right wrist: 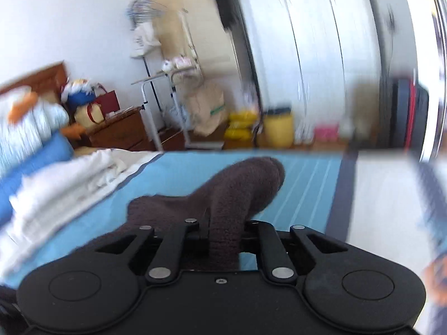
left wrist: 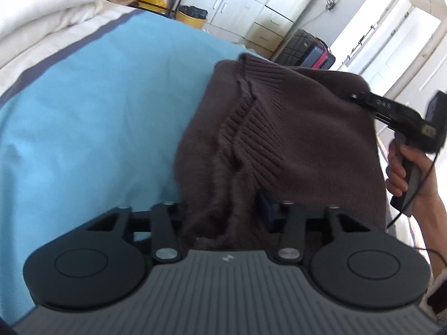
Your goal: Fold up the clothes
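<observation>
A dark brown knitted sweater (left wrist: 301,128) with ribbed edges hangs bunched over the light blue bed sheet (left wrist: 83,111). My left gripper (left wrist: 223,209) is shut on a thick fold of it, and the knit hides the fingertips. My right gripper (left wrist: 360,97) shows at the sweater's far right edge, shut on the knit, with a hand on its handle. In the right wrist view the right gripper (right wrist: 223,231) is shut on a fold of the sweater (right wrist: 240,184), which bulges up ahead of it above the sheet (right wrist: 307,184).
A white duvet (left wrist: 47,8) lies folded at the far left of the bed, also in the right wrist view (right wrist: 64,187). White cabinets (left wrist: 251,2), a yellow bin (left wrist: 191,16) and a dark suitcase (left wrist: 310,50) stand beyond the bed. A wooden nightstand (right wrist: 117,131) and pillows (right wrist: 30,139) sit at the bed's head.
</observation>
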